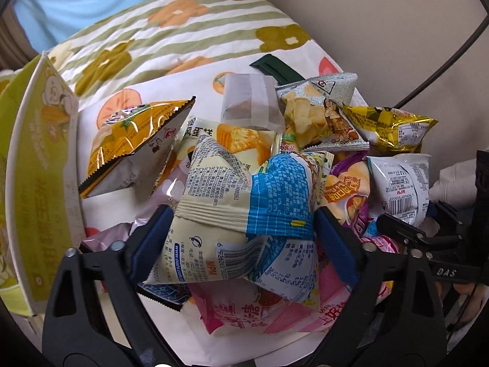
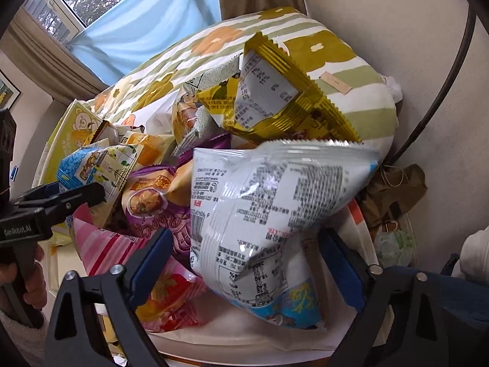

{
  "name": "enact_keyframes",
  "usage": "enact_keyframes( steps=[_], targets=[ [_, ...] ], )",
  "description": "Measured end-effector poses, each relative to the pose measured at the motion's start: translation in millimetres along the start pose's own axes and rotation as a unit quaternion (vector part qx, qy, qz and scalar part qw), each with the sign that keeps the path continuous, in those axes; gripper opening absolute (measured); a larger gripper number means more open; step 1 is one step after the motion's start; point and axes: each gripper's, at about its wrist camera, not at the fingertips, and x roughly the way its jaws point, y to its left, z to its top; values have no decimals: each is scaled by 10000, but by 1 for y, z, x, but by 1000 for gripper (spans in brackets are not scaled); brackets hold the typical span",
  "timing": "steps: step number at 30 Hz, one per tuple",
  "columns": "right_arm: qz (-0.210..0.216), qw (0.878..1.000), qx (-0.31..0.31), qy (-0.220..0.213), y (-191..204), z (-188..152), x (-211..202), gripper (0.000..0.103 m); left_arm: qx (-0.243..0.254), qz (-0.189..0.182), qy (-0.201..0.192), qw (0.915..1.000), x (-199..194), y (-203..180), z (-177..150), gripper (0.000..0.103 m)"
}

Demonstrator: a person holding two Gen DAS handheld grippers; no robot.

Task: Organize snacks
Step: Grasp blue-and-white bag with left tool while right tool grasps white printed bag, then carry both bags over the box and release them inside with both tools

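A heap of snack packets lies on a white table. In the left wrist view my left gripper (image 1: 241,232) has its blue pads against both sides of a cream and blue packet (image 1: 244,214), at the near side of the heap. In the right wrist view my right gripper (image 2: 244,250) stands wide around a white and blue packet (image 2: 269,214); its pads (image 2: 152,253) do not touch it. The left gripper (image 2: 52,198) shows at the left there, on the cream and blue packet (image 2: 91,165). The right gripper's fingers (image 1: 406,232) show at the right in the left wrist view.
A yellow-green carton (image 1: 39,183) stands at the heap's left. A gold packet (image 2: 275,91) and a purple packet (image 2: 159,202) lie in the heap. A flowered cushion (image 1: 183,30) lies behind, a wall (image 1: 382,15) to the right, brown bags (image 2: 394,195) beyond the table's right edge.
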Motion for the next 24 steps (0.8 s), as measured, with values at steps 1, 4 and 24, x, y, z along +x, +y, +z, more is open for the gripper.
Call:
enact_keyframes(
  steps=[1,4,24],
  targets=[
    [-6,10000,11,-1,-1,1,1,88,4,-26,2,10000,0,0,0,84],
    [-42,10000,28,-8,-3,2,1,85,50,-39,-64,10000,-4,-1,0,79],
    [-235,9985,-236,-436,0,2,-30,55,112,115,-546,9984,-42,-12,-9,73]
  ],
)
